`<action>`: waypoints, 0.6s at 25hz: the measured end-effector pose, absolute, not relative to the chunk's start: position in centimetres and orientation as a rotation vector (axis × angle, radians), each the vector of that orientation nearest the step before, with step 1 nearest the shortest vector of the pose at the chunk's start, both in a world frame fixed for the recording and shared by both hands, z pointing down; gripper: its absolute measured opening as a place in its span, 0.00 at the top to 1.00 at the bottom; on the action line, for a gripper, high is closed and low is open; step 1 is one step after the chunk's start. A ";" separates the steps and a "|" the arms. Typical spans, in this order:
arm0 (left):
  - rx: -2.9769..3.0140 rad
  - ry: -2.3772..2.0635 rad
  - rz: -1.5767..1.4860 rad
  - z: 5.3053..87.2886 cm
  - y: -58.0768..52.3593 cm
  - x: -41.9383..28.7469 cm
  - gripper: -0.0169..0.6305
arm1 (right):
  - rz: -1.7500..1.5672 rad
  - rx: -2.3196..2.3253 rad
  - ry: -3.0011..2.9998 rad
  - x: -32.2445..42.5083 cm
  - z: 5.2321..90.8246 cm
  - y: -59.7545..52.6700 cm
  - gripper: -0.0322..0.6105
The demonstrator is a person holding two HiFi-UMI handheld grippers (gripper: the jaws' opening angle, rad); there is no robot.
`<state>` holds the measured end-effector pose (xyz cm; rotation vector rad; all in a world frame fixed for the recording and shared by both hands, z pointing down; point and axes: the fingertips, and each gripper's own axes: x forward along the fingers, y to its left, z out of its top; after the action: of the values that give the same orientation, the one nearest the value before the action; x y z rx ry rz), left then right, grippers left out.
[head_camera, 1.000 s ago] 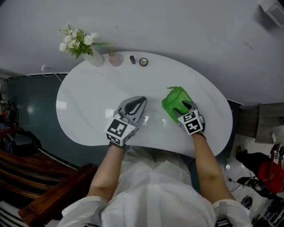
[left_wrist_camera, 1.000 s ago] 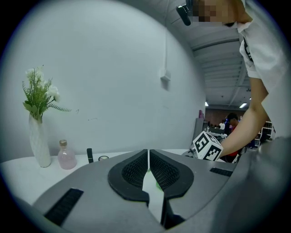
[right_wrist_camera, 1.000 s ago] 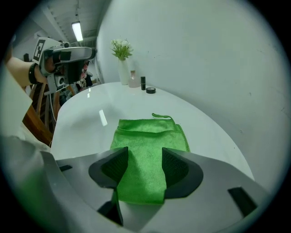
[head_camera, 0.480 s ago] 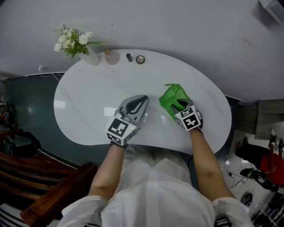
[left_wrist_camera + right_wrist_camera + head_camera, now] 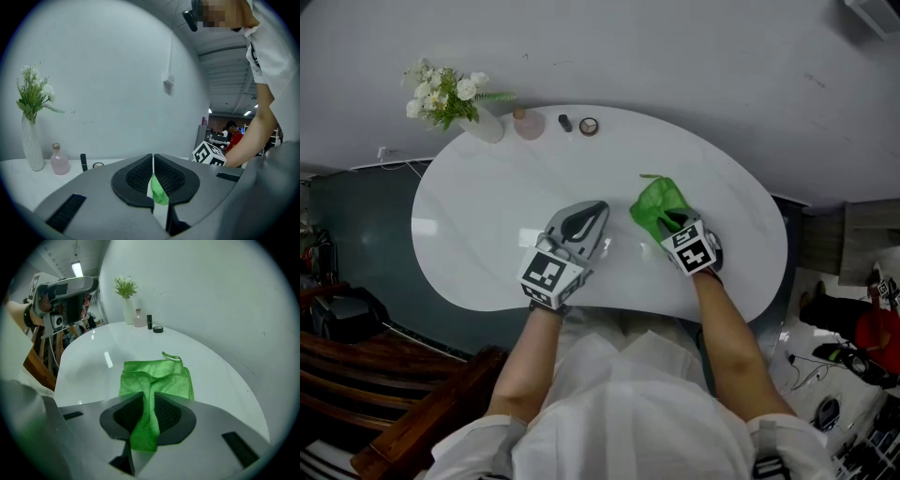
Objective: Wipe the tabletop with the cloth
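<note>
On the glossy white, bean-shaped desk (image 5: 487,216), the right tongs (image 5: 669,224), having just been closing, pinch a ridge of the fuzzy green cloth (image 5: 653,204) at near right, while the left tongs (image 5: 587,223) are pressed together.

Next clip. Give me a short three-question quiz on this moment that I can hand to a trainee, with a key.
1. What does the right hand-held gripper grip? A: a sponge. B: the green cloth. C: nothing.
2. True or false: the left hand-held gripper also grips the cloth.
3. Fill in: in the head view, the flower vase stands at the far ____ end of the tabletop.
Key: 1 B; its jaws have just been closing, and a fold of cloth is pinched between them. 2 False; its jaws are together with nothing in them. 3 left.
</note>
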<state>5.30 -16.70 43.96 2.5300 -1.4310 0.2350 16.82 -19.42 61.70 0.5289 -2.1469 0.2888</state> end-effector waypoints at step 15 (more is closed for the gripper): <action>2.577 -1.400 0.230 43.0 -17.5 7.0 0.95 | 0.364 0.758 -2.152 16.0 61.4 -23.5 0.84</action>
<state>7.04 -17.51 42.96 2.5772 -1.3996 0.2296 16.03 -23.49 61.39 0.7581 -2.1524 0.3636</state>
